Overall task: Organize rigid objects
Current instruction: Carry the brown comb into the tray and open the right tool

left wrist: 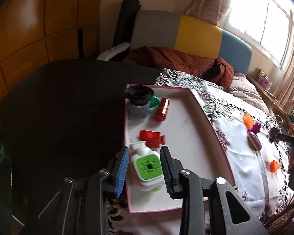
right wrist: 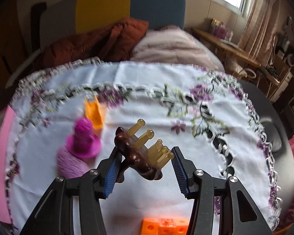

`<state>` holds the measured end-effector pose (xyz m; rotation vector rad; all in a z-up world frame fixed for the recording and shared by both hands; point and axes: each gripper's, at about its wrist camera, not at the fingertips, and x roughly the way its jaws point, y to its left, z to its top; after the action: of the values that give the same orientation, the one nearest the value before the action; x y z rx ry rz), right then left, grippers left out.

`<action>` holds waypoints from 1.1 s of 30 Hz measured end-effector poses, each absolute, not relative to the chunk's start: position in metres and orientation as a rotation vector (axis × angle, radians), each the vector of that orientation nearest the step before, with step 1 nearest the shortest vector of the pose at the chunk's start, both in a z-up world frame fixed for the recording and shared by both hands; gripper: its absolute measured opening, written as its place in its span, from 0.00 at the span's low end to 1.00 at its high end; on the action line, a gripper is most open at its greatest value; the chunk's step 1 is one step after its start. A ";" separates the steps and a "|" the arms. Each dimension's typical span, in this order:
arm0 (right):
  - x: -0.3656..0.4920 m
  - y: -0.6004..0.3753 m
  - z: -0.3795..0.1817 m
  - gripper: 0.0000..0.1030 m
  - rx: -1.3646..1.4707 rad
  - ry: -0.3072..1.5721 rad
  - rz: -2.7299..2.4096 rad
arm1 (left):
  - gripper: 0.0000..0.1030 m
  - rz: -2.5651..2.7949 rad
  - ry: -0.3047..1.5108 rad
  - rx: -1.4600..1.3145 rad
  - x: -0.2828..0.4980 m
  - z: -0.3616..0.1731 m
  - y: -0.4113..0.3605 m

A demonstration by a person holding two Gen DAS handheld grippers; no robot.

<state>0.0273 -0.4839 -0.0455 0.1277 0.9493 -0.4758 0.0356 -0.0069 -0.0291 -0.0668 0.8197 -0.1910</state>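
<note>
My left gripper (left wrist: 145,152) is open over a pink-rimmed white tray (left wrist: 196,117); a white and green bottle-shaped device (left wrist: 146,166) lies between its fingers, apart from both pads. The tray also holds a red block (left wrist: 151,138), a red cylinder (left wrist: 162,108), a green lid (left wrist: 154,101) and a grey cup with a black funnel (left wrist: 138,102). My right gripper (right wrist: 146,153) holds a brown hair claw clip (right wrist: 142,152) with yellowish teeth above the floral cloth; its jaws are wide and only the left pad touches the clip.
On the cloth (right wrist: 147,90) lie a magenta cone toy (right wrist: 83,139), a pale purple oval (right wrist: 70,164), an orange piece (right wrist: 94,113) and orange cube blocks (right wrist: 164,226). A headboard, an orange quilt and a pillow lie behind. A dark surface (left wrist: 68,107) lies left of the tray.
</note>
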 end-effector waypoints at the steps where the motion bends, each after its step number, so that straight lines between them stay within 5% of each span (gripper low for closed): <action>1: 0.027 -0.478 -0.037 0.51 0.131 0.926 -0.456 | 0.32 -0.184 0.821 -0.073 0.036 -0.030 -0.004; 9: 0.046 -0.347 0.005 0.51 0.050 0.853 -0.044 | 0.32 -0.137 0.830 -0.131 0.039 -0.038 0.019; 19: 0.089 -0.194 -0.024 0.51 -0.060 0.923 0.256 | 0.32 -0.147 0.838 -0.154 0.040 -0.044 0.028; 33: 0.157 -0.176 -0.084 0.53 -0.083 1.046 0.144 | 0.32 -0.158 0.857 -0.162 0.043 -0.050 0.026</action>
<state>0.1572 -0.1761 -0.0841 -0.0826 1.0464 0.1443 0.0427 0.0264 -0.0504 -0.1621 0.8567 -0.1577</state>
